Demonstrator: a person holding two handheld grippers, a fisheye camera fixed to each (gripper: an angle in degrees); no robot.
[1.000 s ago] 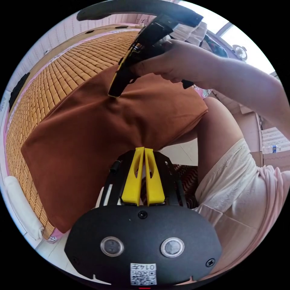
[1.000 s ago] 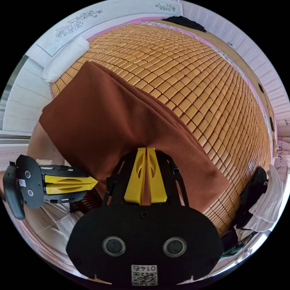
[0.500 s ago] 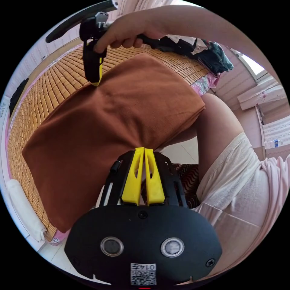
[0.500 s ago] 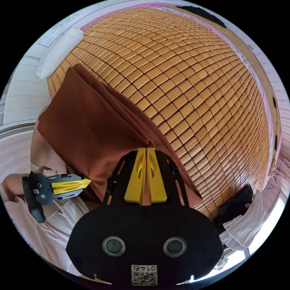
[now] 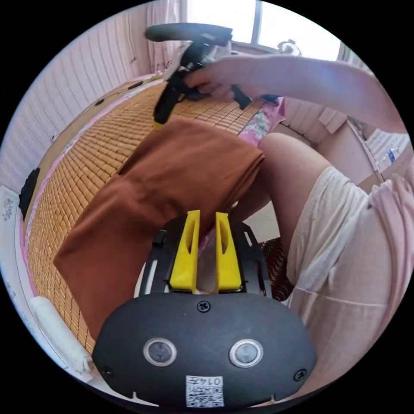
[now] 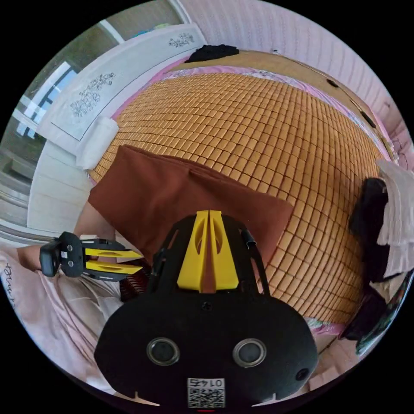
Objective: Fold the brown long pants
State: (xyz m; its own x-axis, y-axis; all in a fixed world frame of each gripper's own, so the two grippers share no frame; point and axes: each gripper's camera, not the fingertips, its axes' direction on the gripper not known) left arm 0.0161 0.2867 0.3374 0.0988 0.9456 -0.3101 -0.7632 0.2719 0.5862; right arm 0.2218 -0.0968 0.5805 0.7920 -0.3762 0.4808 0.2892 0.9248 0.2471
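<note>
The left gripper view is looking from the bed's near edge, close above its own left gripper [image 5: 206, 214], facing across the brown pants [image 5: 142, 189] and bamboo mat [image 5: 86, 151] toward a window. The right gripper view is looking down from higher over the right gripper [image 6: 209, 213], facing the headboard. Both views are sharing pants and mat.

The right hand-held gripper [image 6: 209, 212] has its yellow jaws closed over the brown pants [image 6: 172, 194], folded on the bamboo mat [image 6: 267, 129] ahead of it. Off to its left, the left hand-held gripper [image 6: 139, 261] hangs with jaws parted
</note>
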